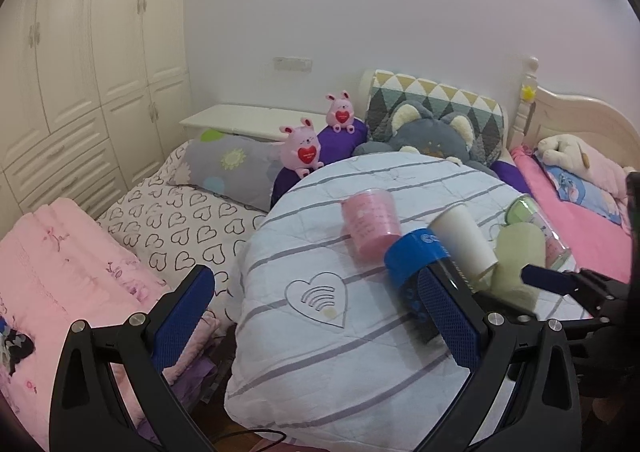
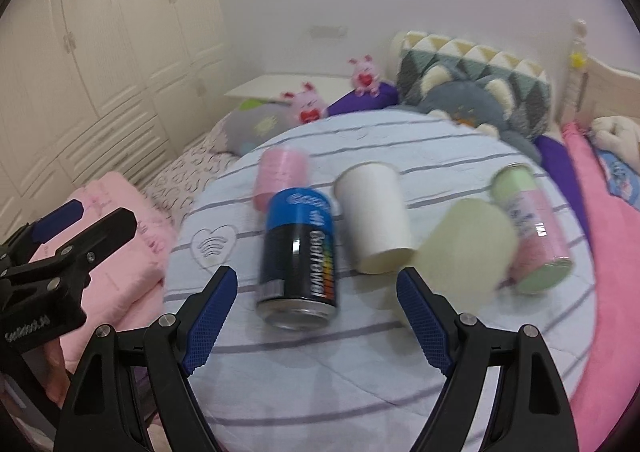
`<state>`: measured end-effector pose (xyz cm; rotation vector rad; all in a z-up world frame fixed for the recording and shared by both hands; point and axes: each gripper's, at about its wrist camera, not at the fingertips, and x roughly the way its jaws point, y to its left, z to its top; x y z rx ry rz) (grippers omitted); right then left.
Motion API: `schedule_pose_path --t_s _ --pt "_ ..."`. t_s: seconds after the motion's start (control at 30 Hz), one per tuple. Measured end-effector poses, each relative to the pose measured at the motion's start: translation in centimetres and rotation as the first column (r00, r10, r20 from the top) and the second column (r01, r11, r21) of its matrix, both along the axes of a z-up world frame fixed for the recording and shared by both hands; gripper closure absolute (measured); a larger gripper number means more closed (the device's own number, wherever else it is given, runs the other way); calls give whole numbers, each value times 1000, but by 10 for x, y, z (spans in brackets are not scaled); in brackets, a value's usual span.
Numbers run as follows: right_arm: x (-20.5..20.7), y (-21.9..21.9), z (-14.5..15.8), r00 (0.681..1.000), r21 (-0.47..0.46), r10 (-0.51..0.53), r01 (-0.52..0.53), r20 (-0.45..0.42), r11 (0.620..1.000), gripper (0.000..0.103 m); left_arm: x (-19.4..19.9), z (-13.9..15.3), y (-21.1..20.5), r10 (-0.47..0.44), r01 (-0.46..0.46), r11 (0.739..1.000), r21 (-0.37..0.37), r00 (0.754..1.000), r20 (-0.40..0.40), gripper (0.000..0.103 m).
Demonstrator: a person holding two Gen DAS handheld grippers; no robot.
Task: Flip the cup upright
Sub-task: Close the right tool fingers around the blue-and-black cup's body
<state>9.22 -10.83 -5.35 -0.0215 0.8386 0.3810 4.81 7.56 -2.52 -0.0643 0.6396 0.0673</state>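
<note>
Right wrist view: a round quilted desk [image 2: 360, 372] carries, ahead of the right hand-held gripper [image 2: 316, 316], whose fingers stand apart, a can [image 2: 298, 256] lying between them, then a white cup [image 2: 374, 218] on its side. Left hand-held gripper [image 1: 320, 316] gapes, empty.

Soft, even indoor light, faint shadows; fisheye bending and dark vignette at the edges; the right wrist view is motion-blurred.

Blue can [image 2: 298, 256] touching white cup [image 2: 374, 218]; front cloth [image 2: 320, 392] bare.
</note>
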Motion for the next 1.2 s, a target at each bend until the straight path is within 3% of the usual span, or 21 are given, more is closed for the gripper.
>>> schedule_pose_path --t_s 0.17,0.67,1.2 --pt "17 23 -14 998 -15 27 -27 -63 1000 20 11 -10 11 1 -1 1000 4 999 -33 0" --pt "48 50 -30 992 -110 6 -20 -124 994 20 31 -27 32 -17 14 999 -35 997 -82 0" --pt "74 55 -48 983 -225 -34 -8 -181 974 20 39 -36 30 -50 45 998 -45 993 -108 0"
